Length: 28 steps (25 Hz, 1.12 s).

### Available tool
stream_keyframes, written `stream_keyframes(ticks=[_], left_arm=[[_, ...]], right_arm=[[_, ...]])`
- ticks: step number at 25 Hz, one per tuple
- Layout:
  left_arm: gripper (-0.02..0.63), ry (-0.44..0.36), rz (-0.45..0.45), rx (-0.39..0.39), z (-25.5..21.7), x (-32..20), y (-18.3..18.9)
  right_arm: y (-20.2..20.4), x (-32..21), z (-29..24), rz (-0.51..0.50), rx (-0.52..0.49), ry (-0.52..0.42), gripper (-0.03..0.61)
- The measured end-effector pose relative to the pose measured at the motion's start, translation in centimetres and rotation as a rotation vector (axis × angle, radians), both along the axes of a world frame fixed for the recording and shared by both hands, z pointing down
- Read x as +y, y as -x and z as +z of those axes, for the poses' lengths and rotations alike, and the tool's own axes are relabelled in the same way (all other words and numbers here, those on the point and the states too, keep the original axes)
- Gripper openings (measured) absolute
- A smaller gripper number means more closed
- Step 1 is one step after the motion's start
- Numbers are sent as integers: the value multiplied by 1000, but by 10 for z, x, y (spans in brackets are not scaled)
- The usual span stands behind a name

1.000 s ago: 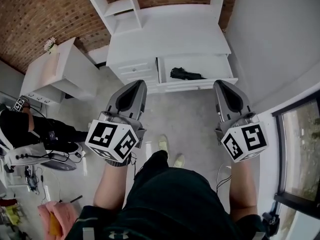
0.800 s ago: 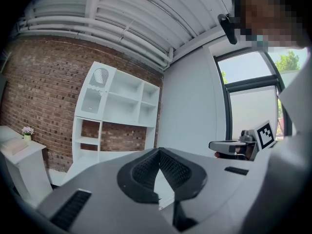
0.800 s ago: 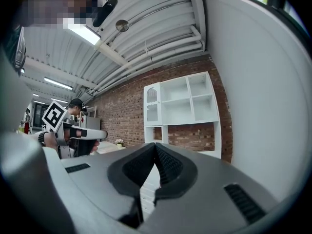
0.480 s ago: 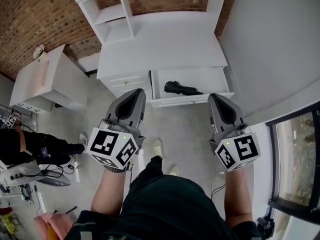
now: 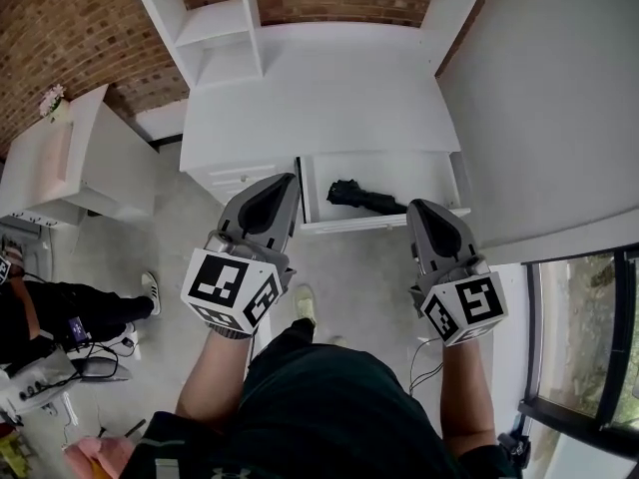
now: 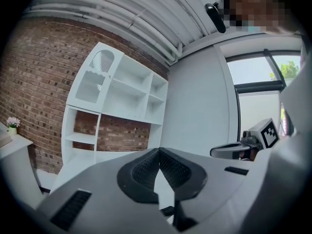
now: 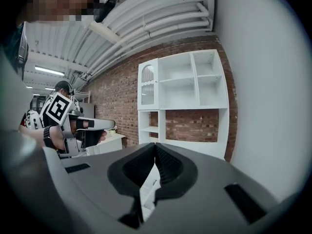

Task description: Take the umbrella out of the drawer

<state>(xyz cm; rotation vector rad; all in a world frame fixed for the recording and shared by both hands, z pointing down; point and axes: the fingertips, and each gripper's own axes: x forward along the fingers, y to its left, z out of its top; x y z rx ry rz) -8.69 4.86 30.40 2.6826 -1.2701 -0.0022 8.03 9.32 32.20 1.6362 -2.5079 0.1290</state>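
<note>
We're facing a brick wall w/ a white desk and its shelf unit set against it. The desk's right-hand drawer is pulled open. Both our grippers hang just in front of the drawer: left gripper by its left corner, right gripper at its front edge. Both sets of jaws are pressed together w/ nothing btwn them. The black folded umbrella lies inside the drawer, apart from both grippers

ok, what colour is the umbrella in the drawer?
Black. The umbrella lies in the open white drawer; the head view shows it best.
</note>
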Motion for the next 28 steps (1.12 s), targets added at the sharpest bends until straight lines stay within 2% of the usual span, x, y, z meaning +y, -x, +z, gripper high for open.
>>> stream_keyframes(ticks=[10, 16, 22, 28], left_arm=[[6, 51, 42, 19, 32, -65, 16], [6, 69, 67, 6, 53, -88, 2], [6, 102, 27, 3, 75, -124, -10], [6, 136, -29, -17, 94, -172, -23]], right_arm=[[31, -60, 46, -19, 72, 115, 5], [22, -93, 78, -33, 92, 190, 5], [11, -131, 125, -122, 140, 287, 6], [0, -173, 180, -251, 233, 413, 7]])
